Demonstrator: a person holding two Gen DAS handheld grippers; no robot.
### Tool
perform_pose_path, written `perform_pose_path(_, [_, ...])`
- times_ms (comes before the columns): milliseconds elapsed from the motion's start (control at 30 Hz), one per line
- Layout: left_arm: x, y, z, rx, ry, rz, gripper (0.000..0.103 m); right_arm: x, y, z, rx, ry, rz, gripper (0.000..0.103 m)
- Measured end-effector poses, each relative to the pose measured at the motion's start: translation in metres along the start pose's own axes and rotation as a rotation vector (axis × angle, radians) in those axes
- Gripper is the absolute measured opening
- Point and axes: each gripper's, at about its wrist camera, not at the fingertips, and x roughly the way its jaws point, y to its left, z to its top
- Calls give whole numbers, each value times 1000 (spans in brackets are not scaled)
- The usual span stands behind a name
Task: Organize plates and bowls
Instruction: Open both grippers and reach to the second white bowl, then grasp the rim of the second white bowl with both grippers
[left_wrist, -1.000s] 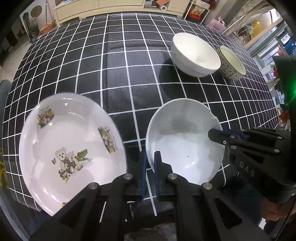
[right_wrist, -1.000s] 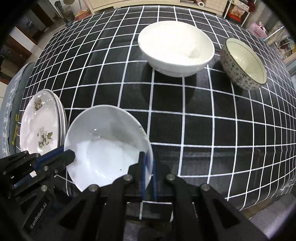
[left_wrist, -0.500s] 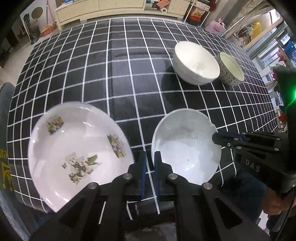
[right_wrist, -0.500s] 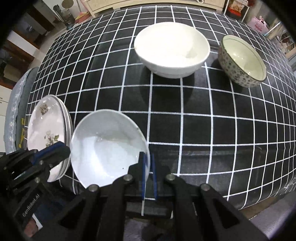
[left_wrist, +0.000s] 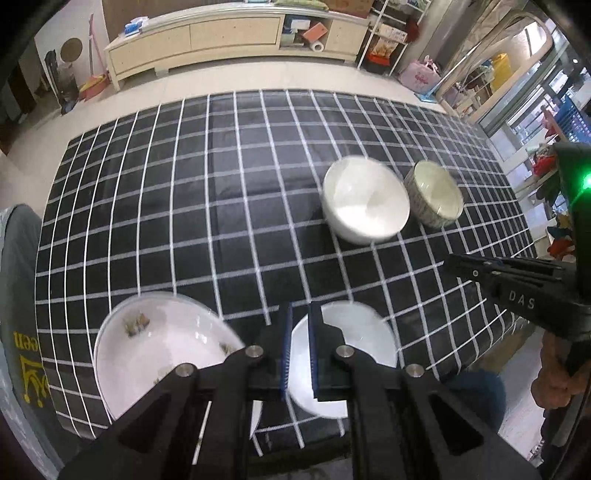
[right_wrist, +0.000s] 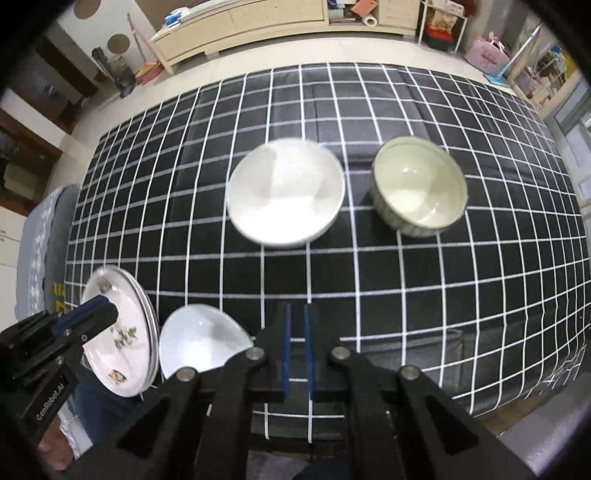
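Note:
A plain white plate (left_wrist: 354, 354) lies near the front edge of the checked table; it shows in the right wrist view (right_wrist: 199, 343) too. Beside it on the left is a stack of bear-print plates (left_wrist: 159, 347), also in the right wrist view (right_wrist: 118, 339). My left gripper (left_wrist: 298, 347) is shut and empty, raised above the gap between them. My right gripper (right_wrist: 295, 350) is shut and empty, raised to the right of the white plate. A white bowl (right_wrist: 284, 197) and a patterned bowl (right_wrist: 419, 190) stand further back.
The black checked tablecloth (left_wrist: 221, 206) covers the table. A grey chair (left_wrist: 14, 251) stands at the left edge. A low cabinet (left_wrist: 229, 40) and shelves line the far wall. The right gripper body (left_wrist: 517, 284) shows at the right of the left wrist view.
Both grippers let go of the white plate's rim and pulled up and back. The plate now lies on the table next to the bear-print stack.

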Motion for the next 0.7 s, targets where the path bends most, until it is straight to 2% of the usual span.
perform_pose_path(133, [3,-10,23,10,2,-13,10,-2,-8,23,9,-11,-18,10])
perform_pose_path(400, [29,-25,57,43,16,-16,11,15,-33,52,25,24,-48,12])
perform_pose_path(567, [50,-29,70,35,45,-25,11,30,-45,68,46,46,-25,24])
perform_pose_path(700, [67,-29,80,35,63,-32,11,37,-52,80,52,47,-34,28])
